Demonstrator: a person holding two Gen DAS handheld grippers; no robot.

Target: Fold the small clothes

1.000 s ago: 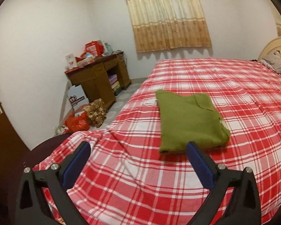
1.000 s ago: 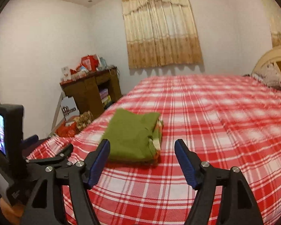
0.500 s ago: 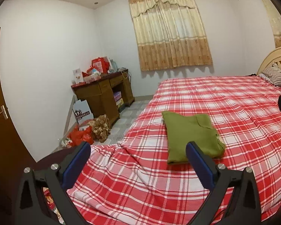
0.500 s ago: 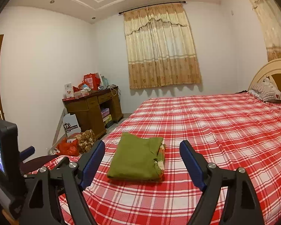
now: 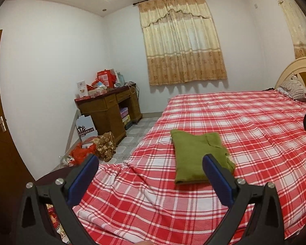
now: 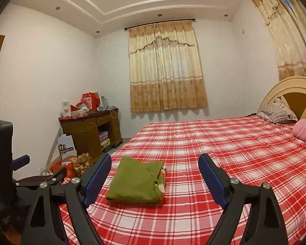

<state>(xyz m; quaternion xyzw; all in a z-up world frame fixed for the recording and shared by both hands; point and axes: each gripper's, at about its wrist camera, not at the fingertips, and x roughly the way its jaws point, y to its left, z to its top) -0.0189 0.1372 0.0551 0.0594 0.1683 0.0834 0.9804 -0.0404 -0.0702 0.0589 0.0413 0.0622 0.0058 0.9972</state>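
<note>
Showing the left wrist view: the left gripper (image 5: pixel 149 163) hung above the bed (image 5: pixel 255 126), its fingers spread wide and grasping nothing. The shirt (image 5: pixel 197 157) lay folded into a flat green rectangle near the bed's foot edge, partly behind the right fingertip (image 5: pixel 209 160). The fold appeared finished, so the step in hand was judged to be leaving the bundle alone; doing it well meant keeping the fingers apart and clear of the cloth so no layer was dragged open. The dark shape at the right border could not be identified, and the shirt's near right corner was covered by the finger.

Showing the right wrist view: the right gripper (image 6: pixel 155 163) was likewise released and empty, with the shirt (image 6: pixel 134 180) lying between its fingertips in the picture but apart from them. A patterned lining peeked from the shirt's right edge; whether it was collar or hem could not be told. The left gripper's body (image 6: pixel 2 149) was cut off at the left border.
</note>
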